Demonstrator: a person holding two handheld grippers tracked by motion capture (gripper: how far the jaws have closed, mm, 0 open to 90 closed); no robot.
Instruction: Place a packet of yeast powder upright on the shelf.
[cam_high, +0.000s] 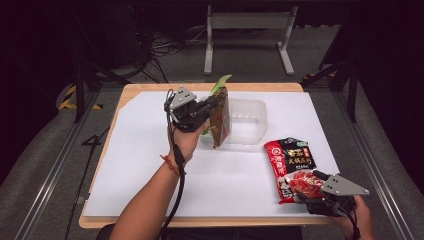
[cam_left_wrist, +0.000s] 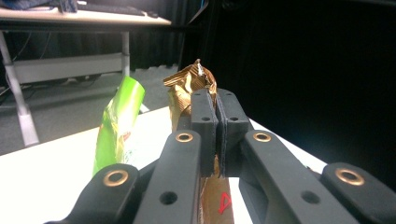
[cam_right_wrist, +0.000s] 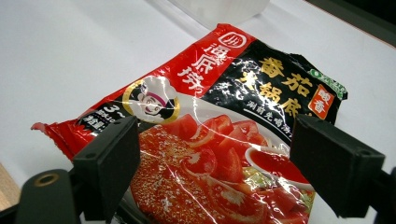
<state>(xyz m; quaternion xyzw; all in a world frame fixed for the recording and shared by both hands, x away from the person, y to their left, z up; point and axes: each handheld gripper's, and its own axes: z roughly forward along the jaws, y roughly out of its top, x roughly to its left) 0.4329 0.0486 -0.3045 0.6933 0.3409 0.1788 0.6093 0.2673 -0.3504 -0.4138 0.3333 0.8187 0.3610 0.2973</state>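
Note:
A brown-gold foil packet (cam_high: 219, 117) hangs on edge above the table, beside a clear plastic tub (cam_high: 247, 120). My left gripper (cam_high: 214, 101) is shut on the packet's top edge; in the left gripper view the crumpled gold foil (cam_left_wrist: 187, 88) sticks out past the pressed-together jaws of the left gripper (cam_left_wrist: 216, 122). A green packet (cam_high: 220, 82) stands just behind it, also seen as a green strip (cam_left_wrist: 116, 123). A red and black soup-base packet (cam_high: 291, 167) lies flat at the right. My right gripper (cam_high: 306, 186) is open over its near end, jaws wide either side of the packet (cam_right_wrist: 219, 140).
The white sheet (cam_high: 150, 165) covers most of the wooden table (cam_high: 125, 90). Beyond the table stand a grey metal frame (cam_high: 248, 22) and floor cables (cam_high: 165, 47). Dark stands flank both sides.

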